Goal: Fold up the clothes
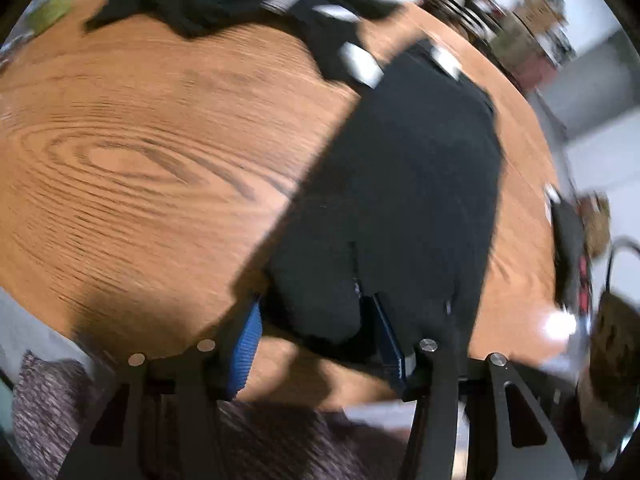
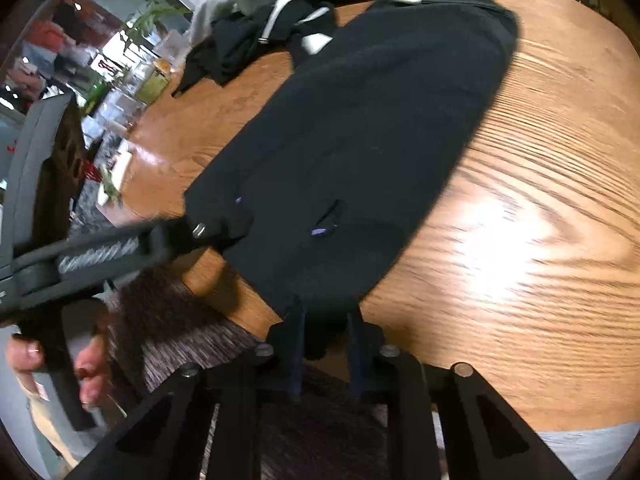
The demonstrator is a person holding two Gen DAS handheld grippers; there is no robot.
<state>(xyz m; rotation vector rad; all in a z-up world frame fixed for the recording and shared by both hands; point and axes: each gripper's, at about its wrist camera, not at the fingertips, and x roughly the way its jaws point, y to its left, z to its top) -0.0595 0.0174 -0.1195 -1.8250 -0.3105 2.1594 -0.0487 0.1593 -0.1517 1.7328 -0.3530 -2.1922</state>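
A black garment [image 1: 412, 184] lies spread flat on the wooden table [image 1: 140, 160], its near edge at the table's front. My left gripper [image 1: 318, 332] has its blue-padded fingers on either side of a bunched near corner and is shut on it. In the right wrist view the same garment [image 2: 360, 128] stretches away from me. My right gripper [image 2: 325, 332] is shut on its near edge at the table rim. The left gripper [image 2: 196, 230] shows at the left, pinching the garment's other near corner, with a person's hand [image 2: 92, 364] on its handle.
A heap of black and grey clothes [image 2: 272, 12] with white stripes sits at the far end of the table [image 2: 540, 200]. A mottled purple-grey fabric [image 2: 180, 320] lies below the front edge. A chair [image 2: 44, 152] and plants [image 2: 152, 12] stand off to the left.
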